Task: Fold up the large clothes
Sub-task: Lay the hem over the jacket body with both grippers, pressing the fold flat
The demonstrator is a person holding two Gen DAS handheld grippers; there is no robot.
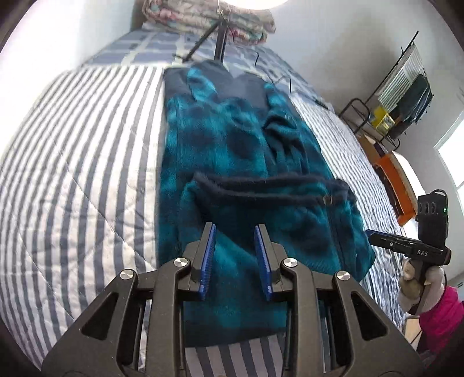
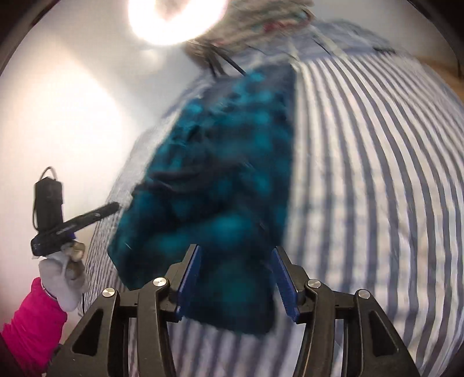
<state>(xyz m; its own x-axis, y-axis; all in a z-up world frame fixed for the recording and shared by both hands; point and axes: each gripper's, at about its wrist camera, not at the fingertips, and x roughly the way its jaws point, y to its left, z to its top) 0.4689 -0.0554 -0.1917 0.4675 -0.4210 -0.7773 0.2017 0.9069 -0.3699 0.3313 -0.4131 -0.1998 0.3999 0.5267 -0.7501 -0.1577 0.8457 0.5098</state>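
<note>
A teal and navy fleece jacket [image 1: 232, 139] lies lengthwise on a blue-and-white striped bedspread [image 1: 72, 162], its sides folded inward into a long strip. My left gripper [image 1: 235, 232] is open and empty, just above the jacket's near end. My right gripper [image 2: 236, 255] is open and empty over the jacket [image 2: 220, 162] in the blurred right wrist view. The right gripper also shows in the left wrist view [image 1: 374, 233], at the jacket's right edge. The left gripper shows in the right wrist view [image 2: 113, 206], at the jacket's left edge.
Folded floral bedding [image 1: 208, 17] and a black tripod [image 1: 217, 43] stand at the bed's far end. A metal rack [image 1: 400, 95] and an orange box [image 1: 397, 185] stand right of the bed. A bright lamp [image 2: 174, 17] glares above.
</note>
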